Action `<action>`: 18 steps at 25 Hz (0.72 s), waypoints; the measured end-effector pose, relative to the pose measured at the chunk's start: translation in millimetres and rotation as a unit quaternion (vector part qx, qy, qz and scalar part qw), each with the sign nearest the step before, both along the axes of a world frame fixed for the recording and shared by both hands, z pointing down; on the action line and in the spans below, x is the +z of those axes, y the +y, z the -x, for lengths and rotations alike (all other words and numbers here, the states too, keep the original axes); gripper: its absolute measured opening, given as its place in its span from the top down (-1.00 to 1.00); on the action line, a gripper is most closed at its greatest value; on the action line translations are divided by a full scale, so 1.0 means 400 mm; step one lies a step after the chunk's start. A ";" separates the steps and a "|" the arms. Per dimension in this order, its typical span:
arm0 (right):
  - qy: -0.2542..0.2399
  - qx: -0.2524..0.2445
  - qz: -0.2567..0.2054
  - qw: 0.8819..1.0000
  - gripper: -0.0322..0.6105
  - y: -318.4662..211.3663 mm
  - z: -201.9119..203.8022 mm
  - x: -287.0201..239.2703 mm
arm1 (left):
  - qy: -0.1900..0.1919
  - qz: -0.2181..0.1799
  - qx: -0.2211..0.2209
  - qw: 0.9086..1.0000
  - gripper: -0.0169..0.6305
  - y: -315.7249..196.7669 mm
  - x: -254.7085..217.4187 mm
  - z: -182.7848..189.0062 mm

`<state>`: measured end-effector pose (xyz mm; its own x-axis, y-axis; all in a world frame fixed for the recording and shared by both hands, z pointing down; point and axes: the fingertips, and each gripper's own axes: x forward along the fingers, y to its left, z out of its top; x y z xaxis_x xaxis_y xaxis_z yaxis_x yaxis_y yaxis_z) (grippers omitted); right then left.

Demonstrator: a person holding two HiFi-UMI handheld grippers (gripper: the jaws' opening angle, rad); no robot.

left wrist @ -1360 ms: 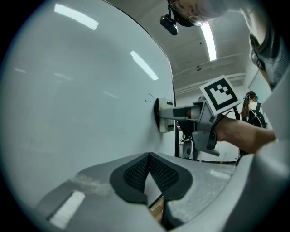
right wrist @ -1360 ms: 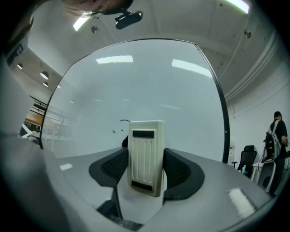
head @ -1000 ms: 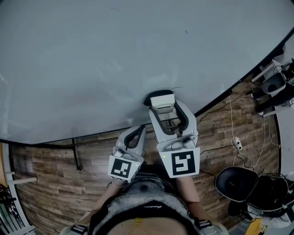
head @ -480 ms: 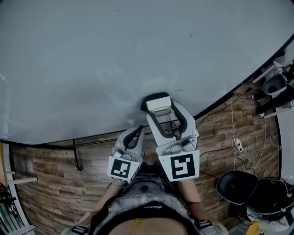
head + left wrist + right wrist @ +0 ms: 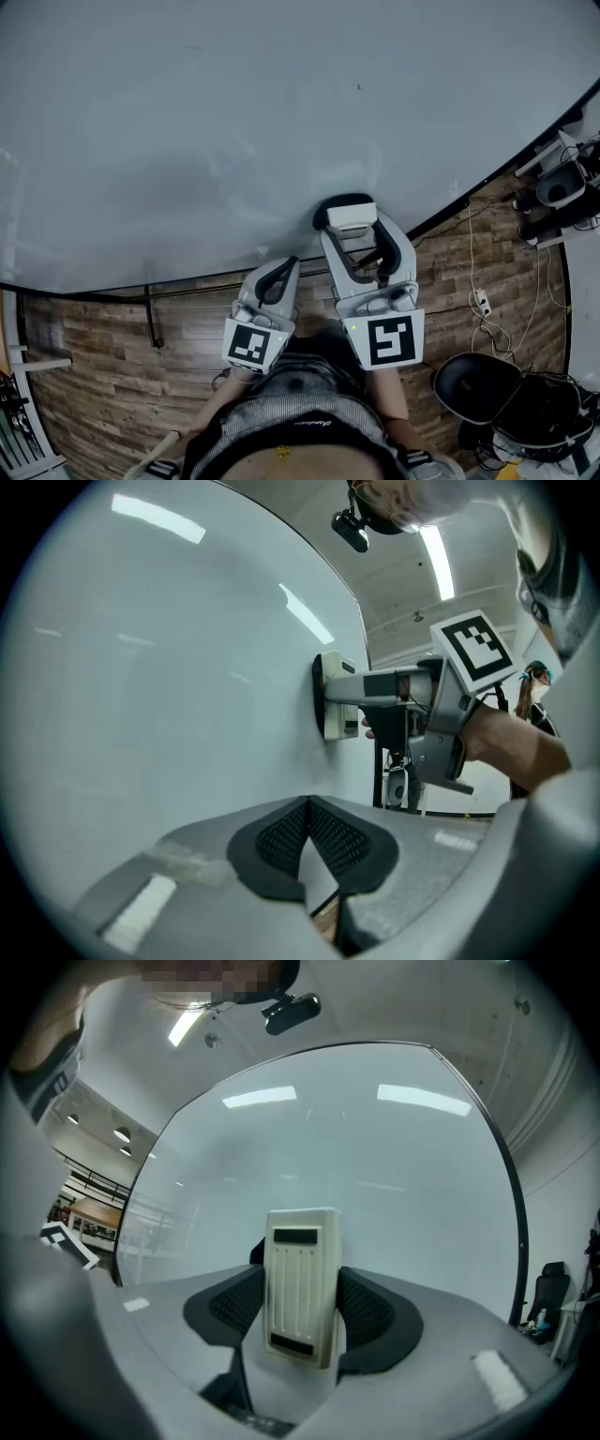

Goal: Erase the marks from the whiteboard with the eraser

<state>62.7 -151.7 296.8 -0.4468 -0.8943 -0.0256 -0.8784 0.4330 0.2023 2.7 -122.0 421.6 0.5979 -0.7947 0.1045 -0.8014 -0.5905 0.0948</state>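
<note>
Right now I'm mid-wipe. My R gripper (image 5: pixel 302 1309) is pinching the eraser (image 5: pixel 300 1279) btwn both pads, jaws clamped on its long sides, w/ the dark felt face pushed onto the whiteboard (image 5: pixel 234 122). In the left gripper view the eraser sits flush on the surface, no gap I can see. It's working low on the board, right at my R jaw tips and close to the bottom edge.

My L gripper (image 5: pixel 308 832) hangs beside the R one and a bit behind it. Its pads are pressed together w/ nothing btwn them, and the tips aren't touching the board as far as I can tell. It's idle.

Board looks mostly clean around the eraser. Well ahead of the R jaws, up the board, I make out one small dark speck (image 5: pixel 359 87). To the L of the eraser there's faint greyish smearing (image 5: pixel 225 169), too weak to say if it's ink or glare. So I judge the job largely done, w/ touch-ups left.

Next move, IMO: squeeze firm so the eraser can't twist out, felt flat, then push fwd from the jaws toward that speck w/ even pressure. Risks: tilting onto an edge = streaks; slack grip = drop. L gripper has nothing to do.
</note>
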 end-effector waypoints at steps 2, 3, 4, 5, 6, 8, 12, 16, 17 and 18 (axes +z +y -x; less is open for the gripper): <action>0.002 0.012 0.002 1.000 0.11 -0.005 -0.024 0.008 | 0.001 0.001 0.001 1.000 0.94 -0.002 0.004 -0.004; 0.001 0.020 0.003 1.000 0.11 -0.006 -0.034 0.011 | -0.001 0.000 0.003 1.000 0.94 0.000 0.008 -0.002; -0.001 0.029 0.002 1.000 0.11 -0.007 -0.046 0.012 | -0.005 -0.003 0.005 1.000 0.94 0.003 0.011 0.000; -0.002 0.039 0.000 0.999 0.11 -0.010 -0.060 0.012 | -0.011 -0.009 0.009 1.000 0.94 0.003 0.012 0.001; -0.002 0.049 -0.002 0.999 0.11 -0.015 -0.080 0.012 | -0.014 -0.012 0.011 1.000 0.94 0.002 0.012 -0.002; -0.003 0.067 -0.001 0.998 0.11 -0.024 -0.127 0.014 | -0.006 -0.002 0.011 1.000 0.94 -0.002 0.007 -0.021; -0.020 0.081 0.004 0.997 0.11 -0.016 -0.160 0.007 | -0.005 0.001 0.013 1.000 0.94 0.008 0.001 -0.026; -0.045 0.061 -0.019 0.997 0.12 0.005 -0.124 -0.047 | -0.006 0.002 0.017 1.000 0.94 0.015 0.005 -0.010; -0.052 0.048 -0.025 0.997 0.12 0.008 -0.112 -0.068 | -0.006 0.002 0.019 1.000 0.94 0.014 0.006 -0.011; -0.056 0.035 -0.031 0.997 0.12 0.009 -0.098 -0.088 | -0.008 -0.001 0.022 1.000 0.94 0.014 0.007 -0.014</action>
<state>102.0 -147.9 261.7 -0.3748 -0.9181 -0.1286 -0.9245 0.3598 0.1256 8.2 -116.5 424.3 0.6301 -0.7681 0.1139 -0.7765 -0.6249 0.0810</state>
